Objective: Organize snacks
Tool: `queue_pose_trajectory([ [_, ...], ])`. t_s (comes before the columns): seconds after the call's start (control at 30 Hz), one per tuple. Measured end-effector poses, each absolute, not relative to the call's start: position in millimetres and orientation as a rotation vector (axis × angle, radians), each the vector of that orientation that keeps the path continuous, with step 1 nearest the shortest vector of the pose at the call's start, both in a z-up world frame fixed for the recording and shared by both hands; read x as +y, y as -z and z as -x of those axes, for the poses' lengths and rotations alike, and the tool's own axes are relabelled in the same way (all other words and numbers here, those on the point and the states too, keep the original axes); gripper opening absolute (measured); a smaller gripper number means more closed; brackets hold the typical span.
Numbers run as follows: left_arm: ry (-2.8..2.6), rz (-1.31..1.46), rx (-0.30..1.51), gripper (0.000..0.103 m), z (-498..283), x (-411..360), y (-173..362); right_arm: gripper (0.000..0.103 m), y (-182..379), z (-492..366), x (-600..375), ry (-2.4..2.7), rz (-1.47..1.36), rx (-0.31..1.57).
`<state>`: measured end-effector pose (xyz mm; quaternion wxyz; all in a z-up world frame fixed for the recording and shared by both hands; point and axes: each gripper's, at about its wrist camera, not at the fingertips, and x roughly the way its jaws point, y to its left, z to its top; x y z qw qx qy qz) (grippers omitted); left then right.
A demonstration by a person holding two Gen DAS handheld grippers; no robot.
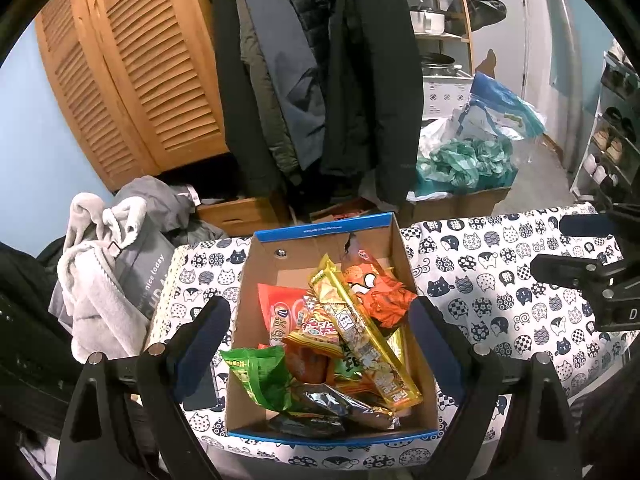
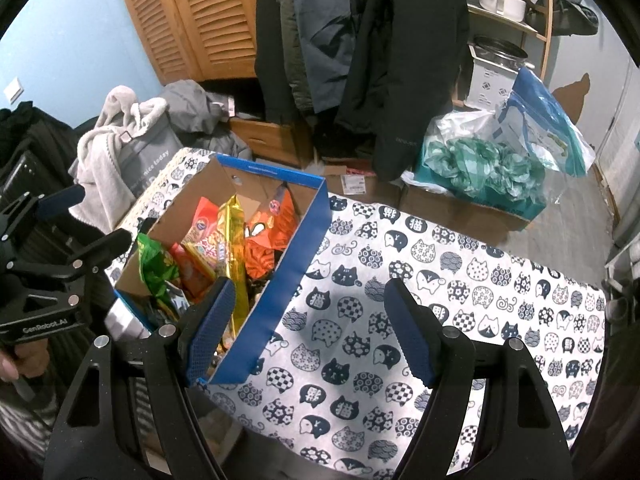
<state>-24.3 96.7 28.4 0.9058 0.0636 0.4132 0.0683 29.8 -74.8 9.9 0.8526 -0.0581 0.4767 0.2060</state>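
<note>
1. A cardboard box (image 1: 412, 280) with blue edges was seen on a table covered by a cat-print cloth (image 1: 500, 280).
2. The box was filled with snack packs: a long gold pack (image 1: 360, 328), an orange pack (image 1: 380, 288), a red pack (image 1: 280, 312), a green pack (image 1: 260, 376) and a dark shiny pack (image 1: 332, 408).
3. The left gripper (image 1: 320, 344) was held over the near end of the box. Its jaws were spread wide, one on each side of the box, and nothing was gripped.
4. The right gripper (image 2: 308, 328) was held over the cloth, just right of the box. Its jaws were also apart and nothing was held.
5. Dark coats (image 1: 320, 80) were hung far behind the table.
</note>
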Motion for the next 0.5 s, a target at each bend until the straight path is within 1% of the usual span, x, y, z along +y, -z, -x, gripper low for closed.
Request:
queue_pose_trajectory([
  [0.5,-0.133,-0.136,0.864,0.092,24.1,97.3,-27.4,0.076,-8.9,-29.5,-75.7,-0.431,0.123,1.005],
])
